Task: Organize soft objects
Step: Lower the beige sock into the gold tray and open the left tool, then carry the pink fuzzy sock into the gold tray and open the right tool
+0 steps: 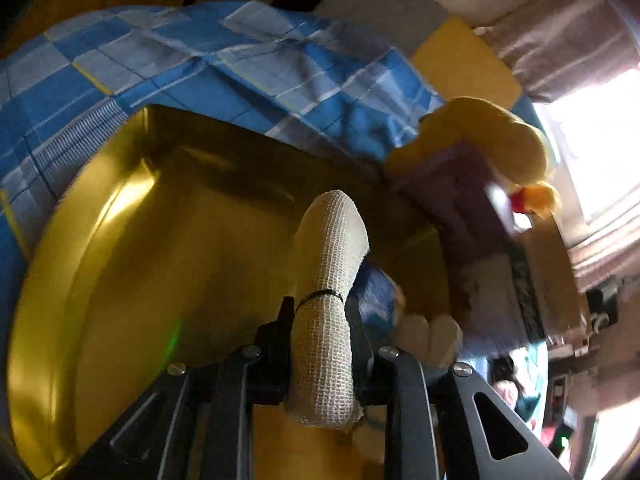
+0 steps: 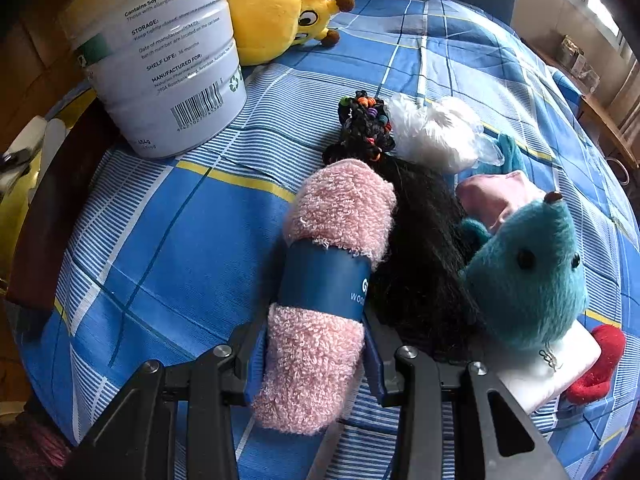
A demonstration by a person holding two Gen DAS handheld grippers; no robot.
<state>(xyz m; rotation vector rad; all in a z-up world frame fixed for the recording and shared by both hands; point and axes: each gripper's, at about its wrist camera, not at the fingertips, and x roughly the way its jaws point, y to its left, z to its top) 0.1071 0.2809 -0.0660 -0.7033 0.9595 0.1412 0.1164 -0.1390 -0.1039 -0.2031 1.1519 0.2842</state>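
The left gripper (image 1: 320, 344) has its jaws closed narrowly on a beige roll of woven gauze bandage (image 1: 326, 300) cinched by a thin black tie, and the roll hangs over the bare bottom of a shiny gold rectangular metal tray (image 1: 120, 280). Beyond the tray's far rim lies the blue checked cloth (image 1: 248, 60) that covers the bench, and to the right of the tray crowd a yellow plush toy (image 1: 492, 136) and a dark purple object that is too blurred to name. The right gripper (image 2: 316, 360) clamps a fluffy pink rolled towel with a blue paper band (image 2: 332, 280), which lies on the same cloth (its far end points up the bench). Pressed against the towel's right side is a bundle of long black hair (image 2: 424, 240), and at the top of that hair sits a clump of black hair ties with coloured beads (image 2: 364, 124). A teal plush animal (image 2: 528, 276) lies across the hair on the right, touching a pink pouch (image 2: 496, 196) and resting on a white block (image 2: 556, 372) beside a red plush piece (image 2: 600, 364). A white fluffy puff in clear wrap (image 2: 436, 132) lies just beyond the hair ties. A large white tin with printed text (image 2: 164, 60) stands at the far left, with a yellow plush giraffe (image 2: 280, 16) lying behind it.
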